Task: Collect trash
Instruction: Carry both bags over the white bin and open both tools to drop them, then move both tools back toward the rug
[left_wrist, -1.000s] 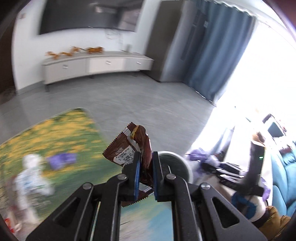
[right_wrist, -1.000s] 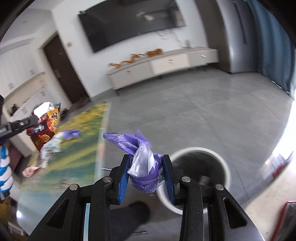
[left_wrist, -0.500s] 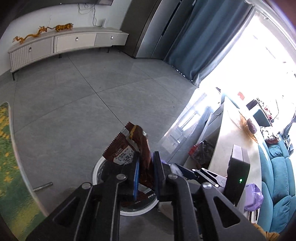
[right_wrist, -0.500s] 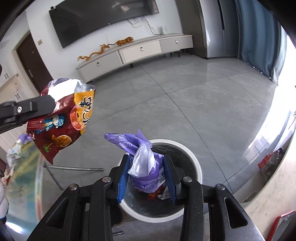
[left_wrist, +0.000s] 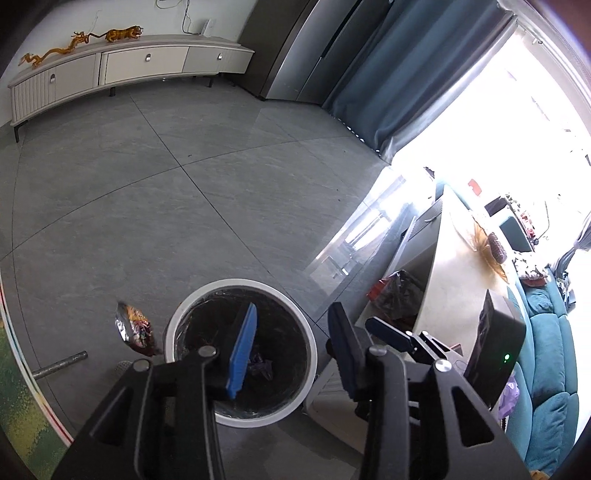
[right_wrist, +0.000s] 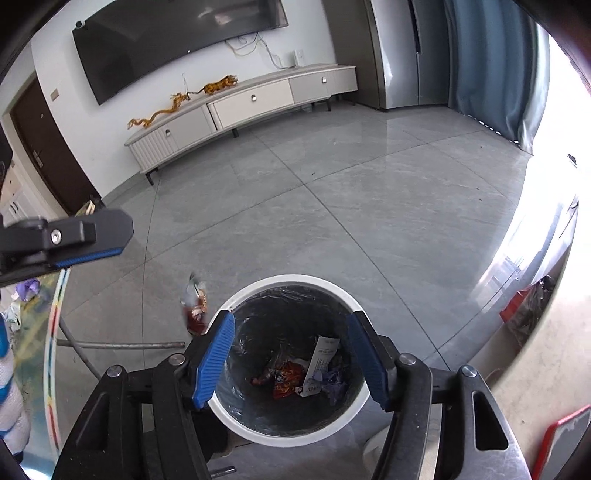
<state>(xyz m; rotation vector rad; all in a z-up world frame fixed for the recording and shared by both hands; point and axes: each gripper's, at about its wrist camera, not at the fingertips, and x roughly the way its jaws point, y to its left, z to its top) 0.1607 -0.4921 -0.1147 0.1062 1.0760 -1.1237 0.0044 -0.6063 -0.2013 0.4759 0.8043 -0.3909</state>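
1. Spreading widest: one grey tiled floor, glossy.
2. One round white bin with a black liner – crumpled wrappers lie inside.
3. Two grippers above it – left gripper and right gripper, ribbed blue fingers spread apart, empty.
4. One shiny snack packet beside the bin, outside its rim.

— What was changed at the left gripper?
— Its fingers were spread and the brown snack wrapper was released; it was seen just outside the bin.
— And the right gripper?
— It was opened too, and the purple wrapper was dropped inside the bin.
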